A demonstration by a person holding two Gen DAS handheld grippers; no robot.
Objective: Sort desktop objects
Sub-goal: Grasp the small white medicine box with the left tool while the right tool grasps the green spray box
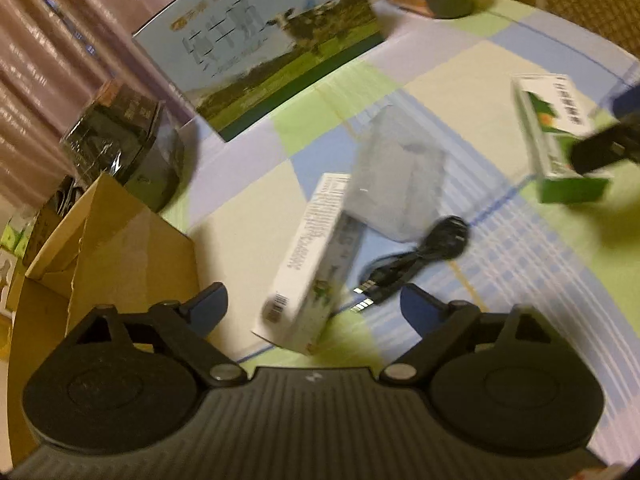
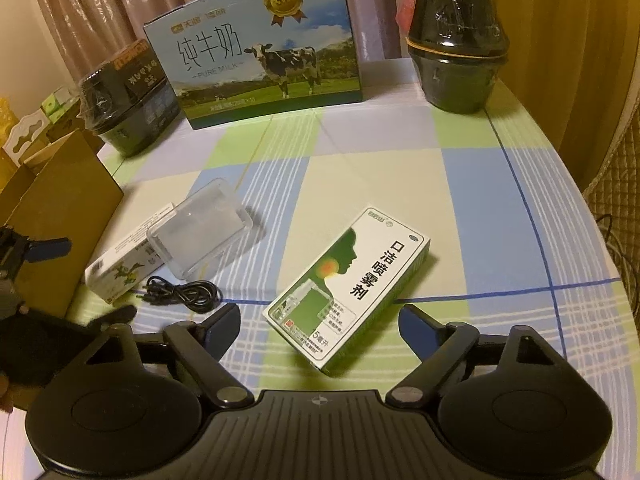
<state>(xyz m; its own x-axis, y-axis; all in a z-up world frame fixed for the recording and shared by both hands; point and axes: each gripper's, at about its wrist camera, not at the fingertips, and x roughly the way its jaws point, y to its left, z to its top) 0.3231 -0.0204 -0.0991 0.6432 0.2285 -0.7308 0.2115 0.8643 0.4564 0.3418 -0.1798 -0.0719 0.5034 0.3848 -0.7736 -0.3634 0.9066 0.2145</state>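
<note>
Both grippers are out over the checked tabletop (image 2: 472,184), and both sets of jaws are spread wide with nothing in them. The left gripper (image 1: 314,300) hangs above a white medicine box (image 1: 308,264) that lies just ahead of its blue fingertips (image 1: 208,304), tilted in that blurred view. A coiled black cable (image 2: 184,294) lies just beside that box, and a clear plastic case (image 2: 200,232) rests partly over the box's far end. Over on the other side, the right gripper (image 2: 320,320) frames a green-and-white spray box (image 2: 352,284), which lies flat on the tabletop between its 2 fingers, neither finger touching it. At the left edge stands an open cardboard box (image 2: 60,216). At the back a blue milk carton (image 2: 256,52) printed with a cow stands upright, with a dark wrapped tub (image 2: 124,96) at its left and another dark wrapped tub (image 2: 456,48) well apart at the right
</note>
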